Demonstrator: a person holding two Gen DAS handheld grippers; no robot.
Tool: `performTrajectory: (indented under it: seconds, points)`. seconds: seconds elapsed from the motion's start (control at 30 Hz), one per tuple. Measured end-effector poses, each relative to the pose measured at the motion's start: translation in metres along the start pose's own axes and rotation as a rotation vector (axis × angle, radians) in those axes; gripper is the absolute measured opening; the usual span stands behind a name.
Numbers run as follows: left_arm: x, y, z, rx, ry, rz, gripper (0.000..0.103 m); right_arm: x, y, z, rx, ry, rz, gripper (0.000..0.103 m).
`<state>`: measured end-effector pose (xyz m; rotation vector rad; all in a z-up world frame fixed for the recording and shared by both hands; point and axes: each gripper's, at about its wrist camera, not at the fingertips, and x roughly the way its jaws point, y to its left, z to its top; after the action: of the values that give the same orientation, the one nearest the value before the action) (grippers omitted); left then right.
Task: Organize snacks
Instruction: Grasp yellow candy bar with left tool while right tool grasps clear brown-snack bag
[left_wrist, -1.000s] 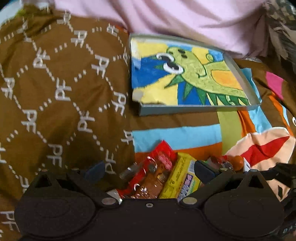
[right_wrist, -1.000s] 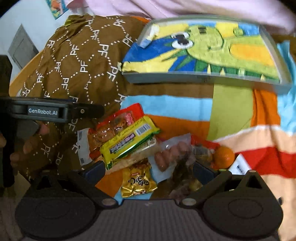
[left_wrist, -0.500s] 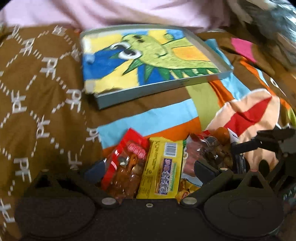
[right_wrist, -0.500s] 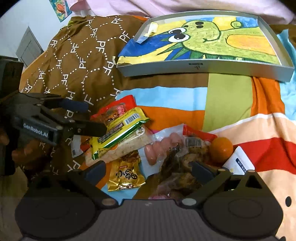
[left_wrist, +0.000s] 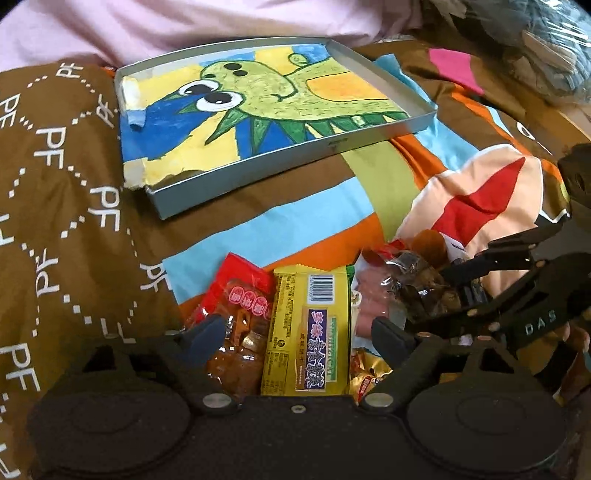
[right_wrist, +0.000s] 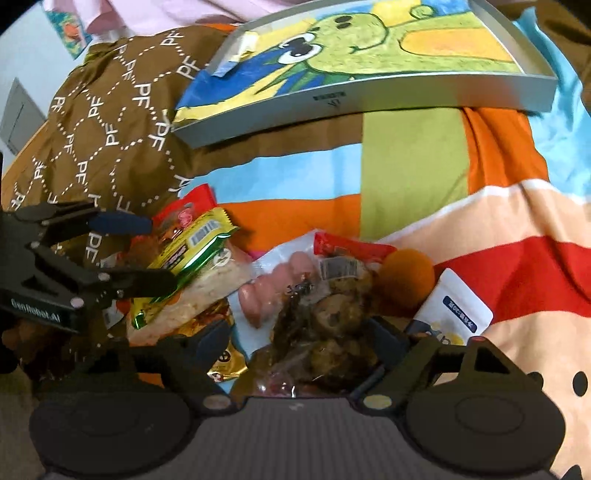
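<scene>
Yellow stands out in the heap of snacks on the patchwork bedspread (right_wrist: 406, 166): a yellow wafer pack (left_wrist: 308, 332) lies below the near wall of the grey tray (left_wrist: 258, 173), well apart from it, with a red packet (left_wrist: 243, 295) touching its left side and a clear bag of dark snacks (right_wrist: 325, 325) to its right. Further right of that bag sit an orange fruit (right_wrist: 406, 277) and a white pouch (right_wrist: 454, 314). The left gripper (left_wrist: 303, 336) straddles the wafer pack and red packet, its jaws closing but not yet pressing. The right gripper (right_wrist: 299, 339) straddles the dark bag, jaws likewise closing; I cannot tell whether they touch it.
</scene>
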<state>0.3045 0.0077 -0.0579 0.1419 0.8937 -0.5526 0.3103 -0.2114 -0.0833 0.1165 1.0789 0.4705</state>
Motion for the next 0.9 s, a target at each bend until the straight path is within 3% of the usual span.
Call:
performTrajectory:
  seconds: [0.1, 0.3, 0.53, 0.6, 0.77, 0.9]
  points:
    - [0.002, -0.001, 0.000, 0.003, 0.018, -0.025, 0.072, 0.002, -0.002, 0.000, 0.014, 0.017, -0.010, 0.080]
    - [0.006, -0.008, -0.003, 0.038, 0.038, -0.029, 0.068, -0.001, -0.004, 0.002, 0.052, 0.035, -0.003, 0.079]
    - [0.012, -0.005, 0.002, -0.077, 0.061, -0.017, 0.061, -0.002, -0.009, -0.005, 0.086, 0.054, -0.011, 0.078]
    - [0.011, -0.008, 0.002, -0.114, 0.065, -0.023, 0.050, -0.003, -0.008, -0.006, 0.092, 0.052, -0.004, 0.077]
    - [0.009, -0.022, 0.001, -0.137, 0.083, 0.004, 0.050, -0.008, -0.008, -0.011, 0.099, 0.032, 0.000, 0.066]
    - [0.006, -0.029, -0.001, -0.118, 0.081, 0.028, 0.049, -0.011, -0.004, -0.016, 0.065, 0.022, -0.008, 0.065]
